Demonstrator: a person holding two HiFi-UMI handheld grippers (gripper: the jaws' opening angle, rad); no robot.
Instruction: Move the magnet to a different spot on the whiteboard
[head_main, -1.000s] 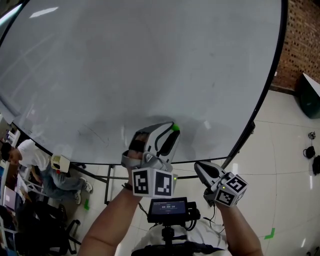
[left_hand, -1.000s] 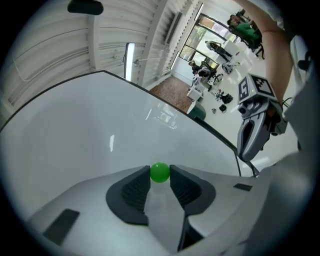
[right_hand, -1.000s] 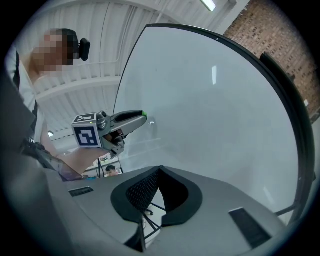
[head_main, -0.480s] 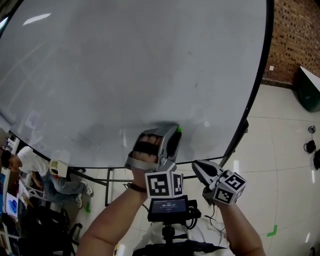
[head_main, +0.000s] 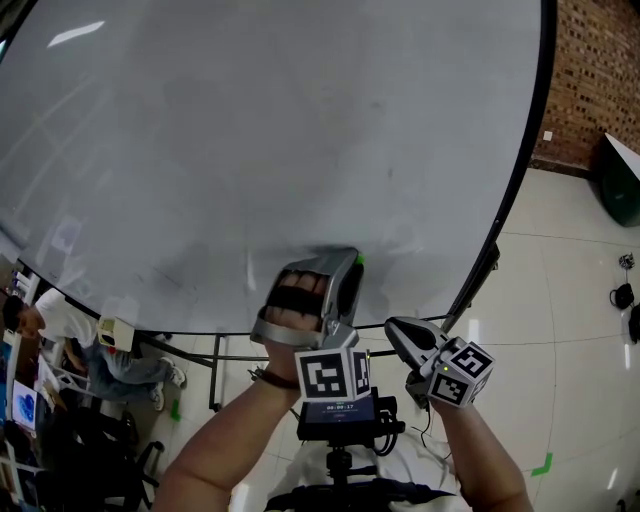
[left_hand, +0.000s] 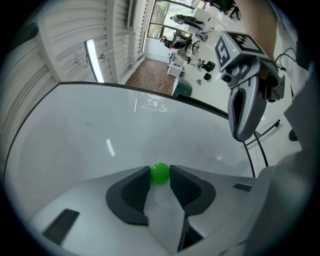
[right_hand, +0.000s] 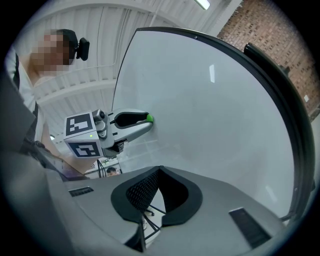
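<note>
Left claw (left_hand: 160, 176): jaws partly open, the two dark pads pressed on either side of a small round green magnet (left_hand: 160, 172), held right at the tips. Right claw (right_hand: 160, 171): tips closed together, nothing between them. It hangs free of the board, just beside the left one at its 4 o'clock in the head view.

Magnet sits low on the whiteboard (head_main: 250, 130), about 6 o'clock on its face, close above the bottom edge. From the side it looks to be touching the board surface.

Surface: large white board, faintly smudged, with ceiling lights reflected in it and a black frame (head_main: 520, 170) around it. It stands on a dark metal stand (head_main: 215, 370). Room: brick wall (head_main: 595, 80) at 2 o'clock, pale tiled floor (head_main: 570, 330) at 4 o'clock, a seated person (head_main: 60, 320) at 8 o'clock.

View differences: only the head view gives the floor, the stand and a small screen (head_main: 340, 412) at the chest, 6 o'clock. The left gripper view alone shows the magnet's round face between the pads, with the right claw's body at 2 o'clock and windows (left_hand: 150, 20) beyond the board's top edge at 12. The right gripper view alone shows the left claw side-on at 9 o'clock, with its marker cube (right_hand: 82, 135) and green tip against the board.
</note>
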